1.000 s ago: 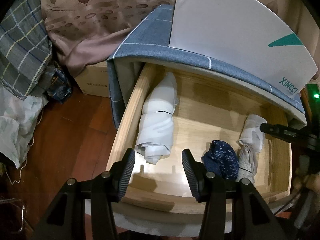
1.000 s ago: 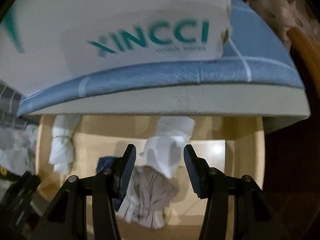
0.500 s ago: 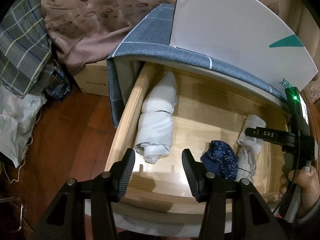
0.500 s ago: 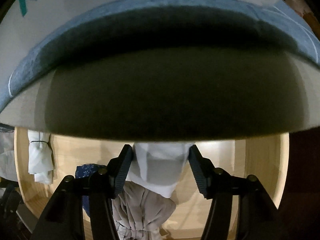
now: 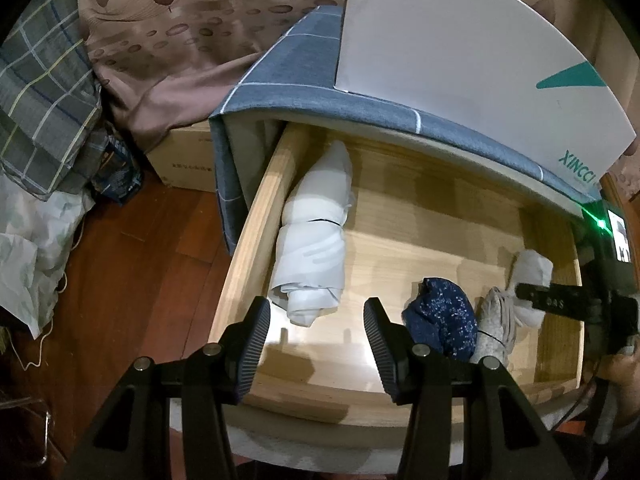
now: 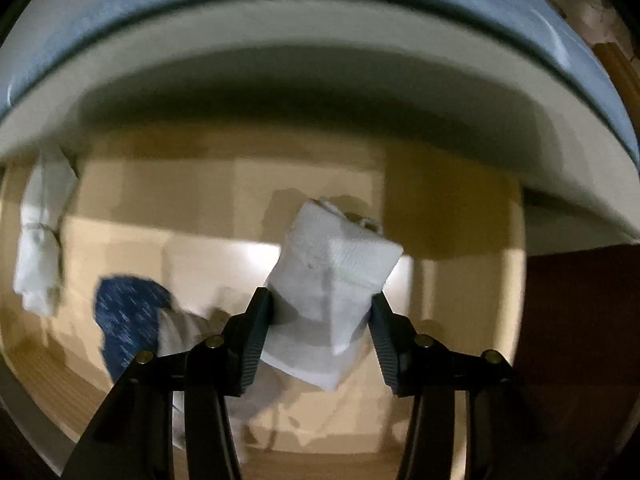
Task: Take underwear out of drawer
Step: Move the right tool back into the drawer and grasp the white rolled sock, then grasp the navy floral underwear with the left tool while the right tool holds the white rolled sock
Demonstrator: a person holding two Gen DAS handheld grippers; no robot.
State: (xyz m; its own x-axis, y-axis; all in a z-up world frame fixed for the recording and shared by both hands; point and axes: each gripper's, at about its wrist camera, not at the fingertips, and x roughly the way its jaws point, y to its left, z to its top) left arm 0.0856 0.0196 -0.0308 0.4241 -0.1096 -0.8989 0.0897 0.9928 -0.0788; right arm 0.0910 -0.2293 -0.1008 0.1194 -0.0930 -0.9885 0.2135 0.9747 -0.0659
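The wooden drawer (image 5: 256, 240) stands pulled out. In it lie a large white roll (image 5: 316, 248) at the left, a dark blue speckled bundle (image 5: 440, 320), a grey bundle (image 5: 494, 328) and a small white folded piece (image 5: 530, 276) at the right. My left gripper (image 5: 316, 320) is open and empty above the drawer's front, near the white roll's end. My right gripper (image 6: 320, 320) is inside the drawer with its open jaws around the white folded piece (image 6: 332, 280); both pads touch its sides. The blue bundle (image 6: 128, 312) lies to its left.
A white XINCCI box (image 5: 460, 60) sits on the blue checked cloth (image 5: 288, 68) over the cabinet top, overhanging the drawer. A cardboard box (image 5: 184, 160), bedding and a plaid cloth (image 5: 40, 92) lie on the wooden floor (image 5: 120, 280) at the left.
My right gripper has gone down under the cabinet top into the drawer and now straddles the white folded piece. My left gripper has stayed in place.
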